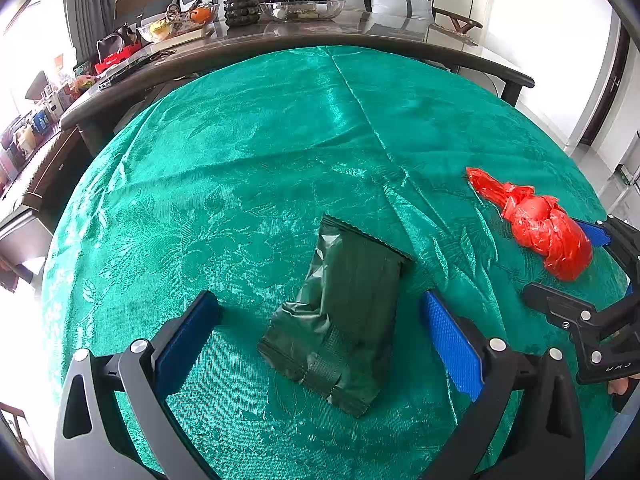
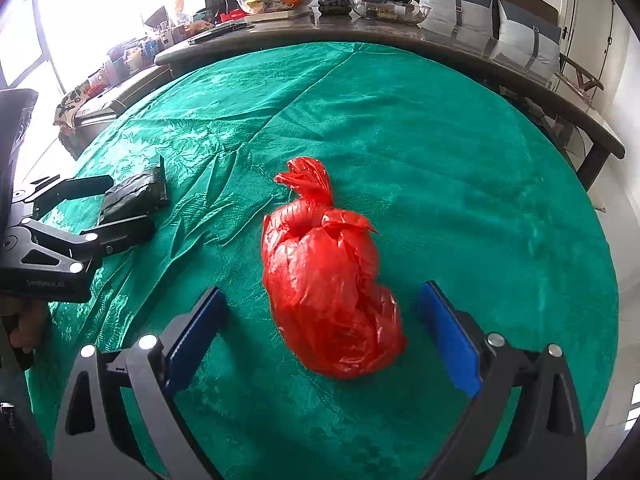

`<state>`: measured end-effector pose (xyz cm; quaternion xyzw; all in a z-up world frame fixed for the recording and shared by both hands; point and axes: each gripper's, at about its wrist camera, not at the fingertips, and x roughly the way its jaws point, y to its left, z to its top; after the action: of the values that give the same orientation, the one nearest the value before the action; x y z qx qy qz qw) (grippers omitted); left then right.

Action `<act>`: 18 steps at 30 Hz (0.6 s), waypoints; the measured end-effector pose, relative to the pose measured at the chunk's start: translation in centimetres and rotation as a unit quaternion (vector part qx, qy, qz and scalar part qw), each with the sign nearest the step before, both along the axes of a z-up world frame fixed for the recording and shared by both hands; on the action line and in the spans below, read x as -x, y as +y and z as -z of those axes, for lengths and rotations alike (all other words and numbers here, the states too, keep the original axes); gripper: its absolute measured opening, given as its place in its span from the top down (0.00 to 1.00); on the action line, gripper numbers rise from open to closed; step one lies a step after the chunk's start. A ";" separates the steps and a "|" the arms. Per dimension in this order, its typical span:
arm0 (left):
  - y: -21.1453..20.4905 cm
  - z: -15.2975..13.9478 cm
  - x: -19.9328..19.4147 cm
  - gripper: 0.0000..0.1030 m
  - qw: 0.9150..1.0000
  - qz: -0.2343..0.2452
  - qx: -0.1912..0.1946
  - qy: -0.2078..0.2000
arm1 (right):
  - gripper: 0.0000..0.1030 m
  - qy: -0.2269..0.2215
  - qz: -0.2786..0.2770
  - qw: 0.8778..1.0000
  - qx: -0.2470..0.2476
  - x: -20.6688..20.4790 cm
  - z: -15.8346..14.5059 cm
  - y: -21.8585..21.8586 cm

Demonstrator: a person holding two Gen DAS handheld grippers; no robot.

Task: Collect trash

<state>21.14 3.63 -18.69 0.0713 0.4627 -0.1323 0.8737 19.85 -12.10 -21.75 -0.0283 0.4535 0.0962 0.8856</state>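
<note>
Here, both claws are spread: the left claw point(image 1: 320, 312) straddles the dark green foil pouch point(image 1: 340, 316), left of the knotted red plastic bag point(image 2: 328, 280), which the right claw point(image 2: 322, 308) straddles. Both look light, crinkly, slippery; grip mid-body.

Black angular frames are seen on the left gripper point(image 1: 320, 332) and right gripper point(image 2: 322, 320), each fitted with blue ribbed pads point(image 1: 452, 344) and round silver screws point(image 2: 147, 341). Faint pale lettering is printed on one housing.
</note>
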 end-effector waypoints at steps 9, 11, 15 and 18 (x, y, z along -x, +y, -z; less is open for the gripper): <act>0.8 -1.3 -0.9 0.05 0.994 0.099 0.027 0.036 | 0.13 0.107 -0.047 0.993 0.008 -2.5 -3.9 -0.8; 0.2 -1.4 -1.3 0.13 0.992 0.113 0.033 0.050 | 0.18 0.122 -0.051 0.991 0.003 -3.3 -3.9 -0.2; -1.2 -1.1 -1.5 0.25 0.990 0.128 -0.004 0.056 | 0.33 0.145 -0.053 0.988 0.012 -4.9 -2.7 0.8; -1.8 -1.1 -1.3 0.41 0.990 0.130 -0.016 0.051 | 0.57 0.151 -0.047 0.987 0.003 -5.1 -2.0 1.0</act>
<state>22.46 1.81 -17.54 0.1374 0.4952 -0.2407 0.8234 24.98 -11.13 -19.75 -0.0373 0.5808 0.1397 0.8011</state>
